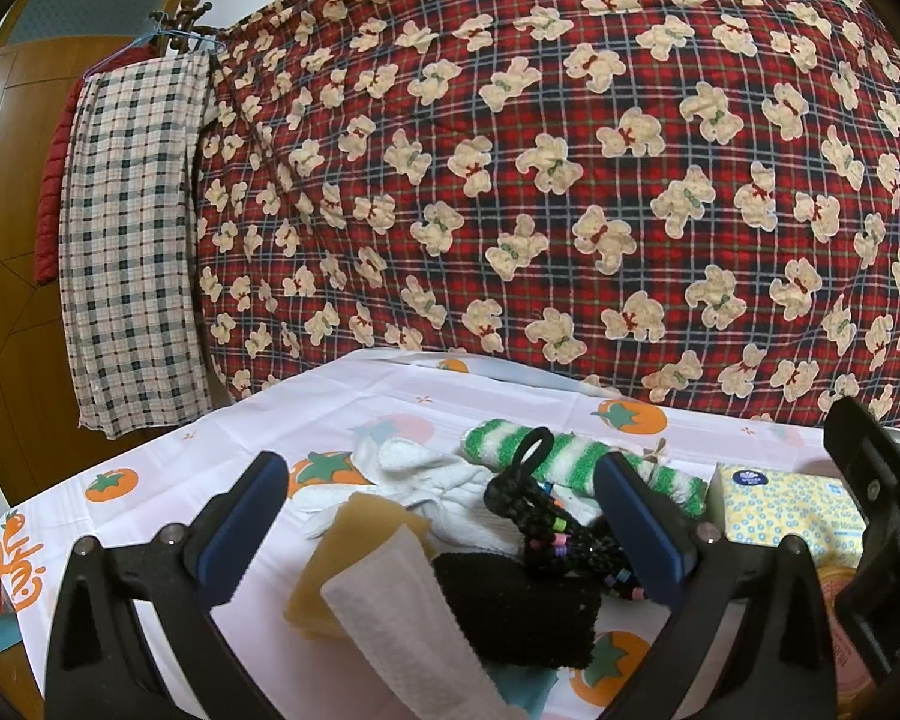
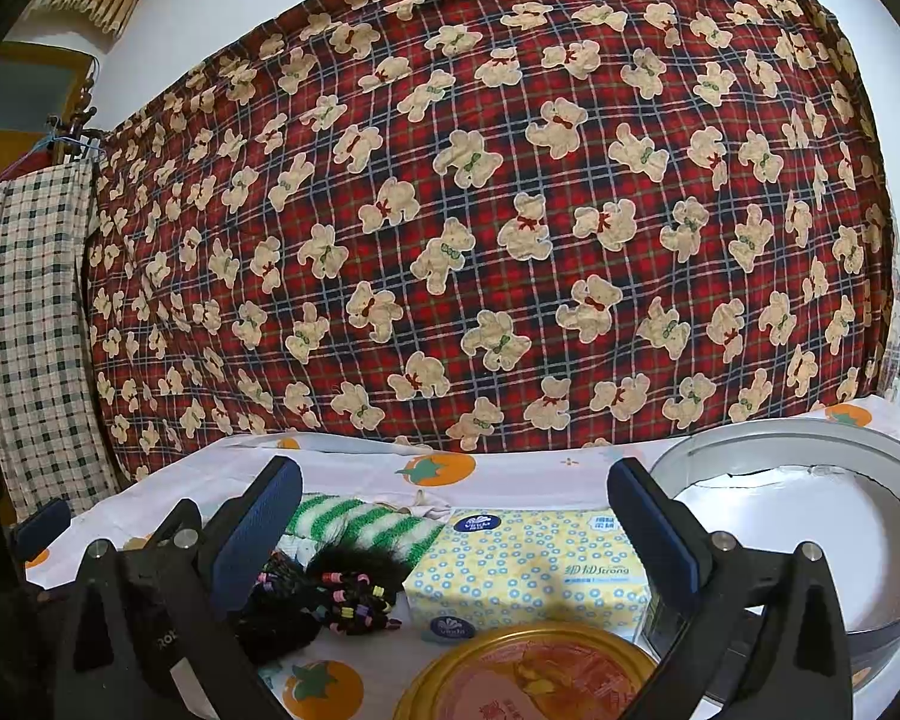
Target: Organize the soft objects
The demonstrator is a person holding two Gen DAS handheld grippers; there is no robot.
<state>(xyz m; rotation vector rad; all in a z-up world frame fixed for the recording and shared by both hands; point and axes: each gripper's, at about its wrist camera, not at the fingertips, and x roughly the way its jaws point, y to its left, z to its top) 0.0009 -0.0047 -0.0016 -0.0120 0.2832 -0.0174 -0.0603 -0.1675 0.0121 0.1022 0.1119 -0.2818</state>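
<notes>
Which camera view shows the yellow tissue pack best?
The right wrist view: the yellow soft tissue pack with blue rings lies centred between the open gripper's fingers, its top and front showing. The left wrist view shows it at the right, partly hidden by the other gripper.

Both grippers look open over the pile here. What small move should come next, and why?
Probably lower the open left gripper onto the black beaded piece and close: it lies between the fingers atop the pile, while the grey basin stands nearby.
</notes>
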